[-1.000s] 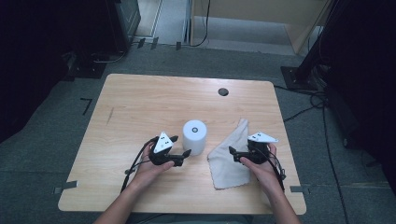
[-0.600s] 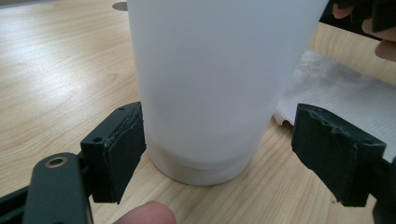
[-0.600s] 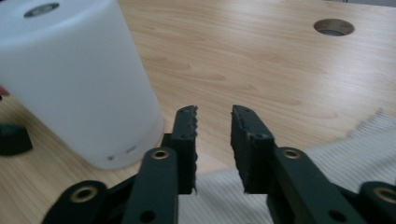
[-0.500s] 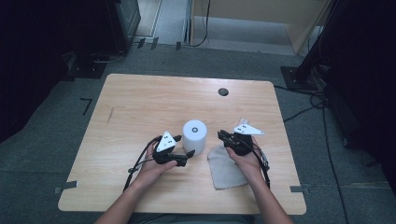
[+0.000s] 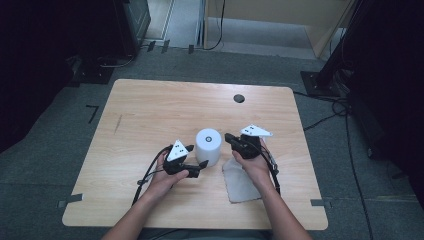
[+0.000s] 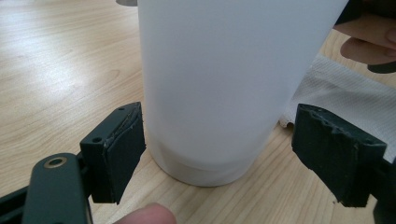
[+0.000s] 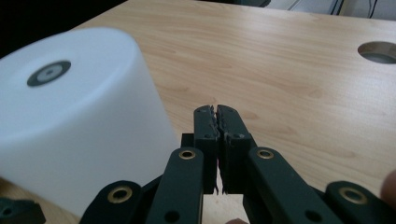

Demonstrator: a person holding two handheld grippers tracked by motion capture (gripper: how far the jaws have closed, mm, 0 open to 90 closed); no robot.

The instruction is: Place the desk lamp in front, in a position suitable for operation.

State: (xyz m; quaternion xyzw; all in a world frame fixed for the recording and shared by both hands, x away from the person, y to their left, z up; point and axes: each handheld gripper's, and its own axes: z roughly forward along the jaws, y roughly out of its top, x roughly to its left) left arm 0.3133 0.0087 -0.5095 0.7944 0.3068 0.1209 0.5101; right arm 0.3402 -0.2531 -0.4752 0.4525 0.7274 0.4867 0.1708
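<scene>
Two grippers work near the middle of the wooden table (image 5: 150, 115), each held in one of the person's hands. The left gripper (image 5: 202, 164) lies low on the table, and its fingers (image 6: 116, 149) stand apart on either side of the white roll (image 5: 208, 146). In the left gripper view the two pads flank the foot of the roll with a sliver of space on each side, so they do not press on it; these fingers opened a little within the last second and have since held about the same gap. The roll stands upright on the table, just ahead of the left gripper and just beside the right one.

The right gripper (image 5: 229, 137) sits close to the roll's right side, its fingers (image 7: 217, 126) pressed together with nothing between them, having just closed. A white cloth (image 5: 242, 182) lies flat on the table under the right hand (image 5: 252, 162), its edge close to the roll's base. A round hole (image 5: 239, 98) shows in the table farther back.
</scene>
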